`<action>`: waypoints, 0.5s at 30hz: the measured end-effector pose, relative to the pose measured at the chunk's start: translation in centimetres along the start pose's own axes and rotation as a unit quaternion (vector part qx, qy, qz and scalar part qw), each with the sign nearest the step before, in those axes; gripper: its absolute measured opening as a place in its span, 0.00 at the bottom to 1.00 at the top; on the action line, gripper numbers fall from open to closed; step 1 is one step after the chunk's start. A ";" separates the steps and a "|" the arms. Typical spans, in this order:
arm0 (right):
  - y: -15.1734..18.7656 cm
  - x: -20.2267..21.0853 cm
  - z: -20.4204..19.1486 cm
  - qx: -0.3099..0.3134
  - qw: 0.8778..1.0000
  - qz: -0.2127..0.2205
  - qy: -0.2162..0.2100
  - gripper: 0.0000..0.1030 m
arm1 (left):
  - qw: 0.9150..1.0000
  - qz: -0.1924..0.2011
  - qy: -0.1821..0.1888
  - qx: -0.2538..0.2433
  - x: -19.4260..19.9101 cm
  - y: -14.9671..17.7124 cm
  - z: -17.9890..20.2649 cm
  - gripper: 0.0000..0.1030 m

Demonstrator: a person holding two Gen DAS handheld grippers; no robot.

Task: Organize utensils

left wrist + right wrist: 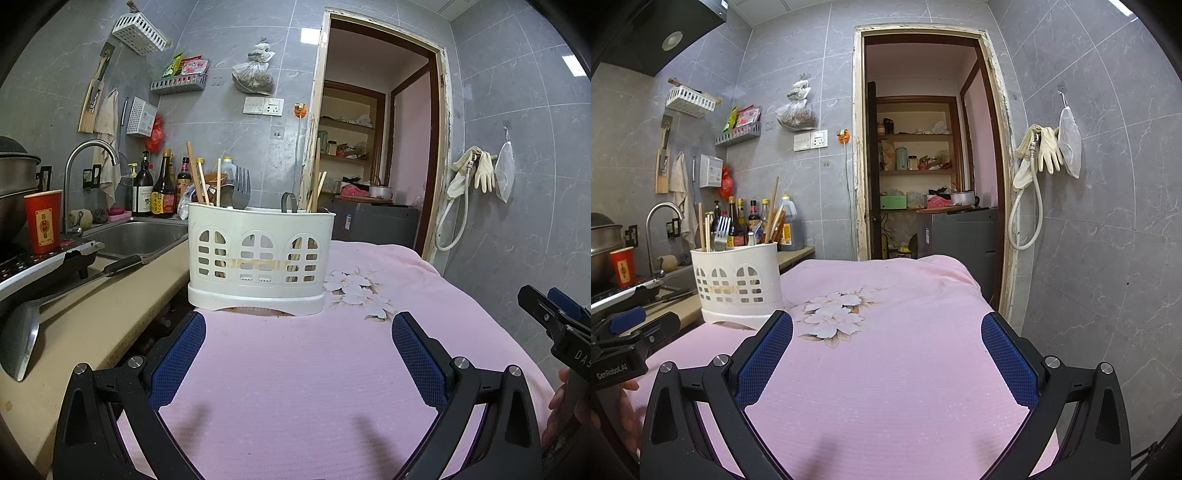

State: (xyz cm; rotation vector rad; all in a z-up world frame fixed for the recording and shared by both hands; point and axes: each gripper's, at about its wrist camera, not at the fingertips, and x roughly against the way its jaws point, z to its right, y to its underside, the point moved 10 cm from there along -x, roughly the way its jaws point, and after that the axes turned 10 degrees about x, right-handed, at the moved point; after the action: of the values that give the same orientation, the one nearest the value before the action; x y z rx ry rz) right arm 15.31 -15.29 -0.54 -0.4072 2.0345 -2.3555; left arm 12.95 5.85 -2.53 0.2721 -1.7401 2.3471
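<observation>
A white plastic utensil holder (258, 258) stands on the pink flowered cloth (295, 369), near its left edge. In it stand several wooden chopsticks (194, 171), a metal fork (242, 192) and a dark handle (289, 202). My left gripper (298, 325) is open and empty, just in front of the holder. My right gripper (886, 325) is open and empty over the cloth (905, 369), to the right of the holder (737, 284). Each gripper shows at the edge of the other's view: the right one (557, 325), the left one (628, 332).
A beige counter (92, 325) on the left carries a metal spatula (22, 332), a steel sink (136, 236) with faucet (88, 155), a red cup (43, 221), a stove and sauce bottles (162, 188). A doorway (923, 147) lies behind the table. A grey tiled wall (1108, 221) is on the right.
</observation>
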 end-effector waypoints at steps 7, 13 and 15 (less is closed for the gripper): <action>0.0 0.0 0.0 0.000 1.000 0.000 0.000 1.00 | 1.000 0.001 -0.001 -0.004 0.0 0.0 0.0 0.96; 0.0 0.0 0.0 0.000 1.000 0.000 0.000 1.00 | 1.000 0.001 -0.001 -0.006 0.1 0.1 0.2 0.96; 0.0 0.0 0.0 0.000 1.000 0.000 0.000 1.00 | 1.000 0.000 -0.001 -0.006 0.1 0.0 0.2 0.96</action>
State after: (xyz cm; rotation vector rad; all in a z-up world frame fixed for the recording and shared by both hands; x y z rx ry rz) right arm 15.31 -15.27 -0.53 -0.4070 2.0351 -2.3550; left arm 12.89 5.67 -2.51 0.2718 -1.7550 2.3369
